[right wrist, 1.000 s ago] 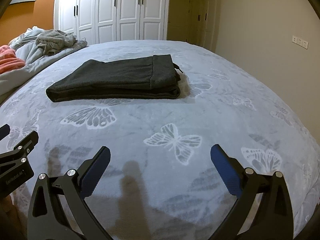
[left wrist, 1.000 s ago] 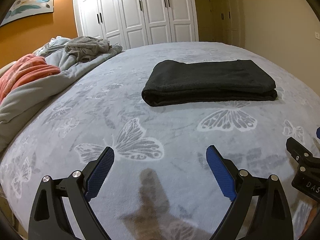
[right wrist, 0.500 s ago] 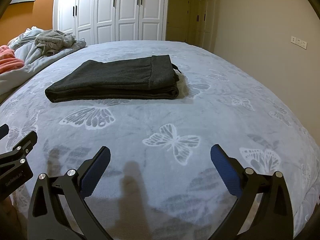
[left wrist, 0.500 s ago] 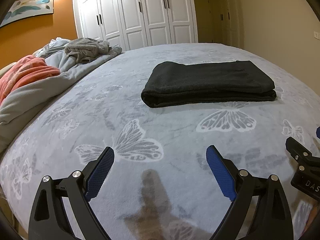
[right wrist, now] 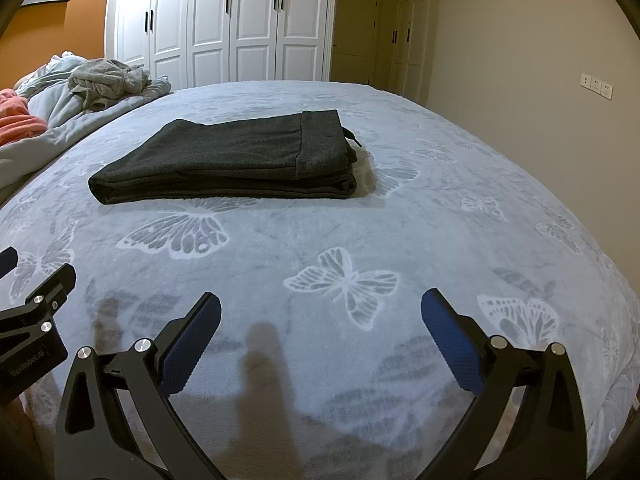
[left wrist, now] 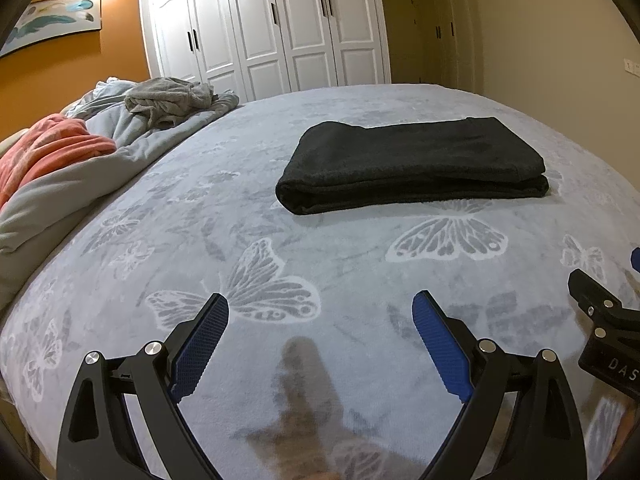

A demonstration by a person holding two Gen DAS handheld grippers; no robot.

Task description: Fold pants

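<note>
Blue-padded, our left gripper [left wrist: 320,334] and right gripper [right wrist: 320,332] gape wide and empty at the frames' bottom; "DAS" is all we read on the right one's side. Beyond, mid-frame, black pants [left wrist: 412,164] lie folded on the butterfly blanket [left wrist: 280,248].

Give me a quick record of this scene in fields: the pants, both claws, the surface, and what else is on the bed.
pants: dark pants, folded into a flat rectangle, lying on the bed
left claw: left claw, open, empty, short of the pants
right claw: right claw, open, empty, short of the pants
surface: grey butterfly-print blanket
other items: rumpled grey bedding and orange blanket at far left
background: white wardrobe doors
</note>
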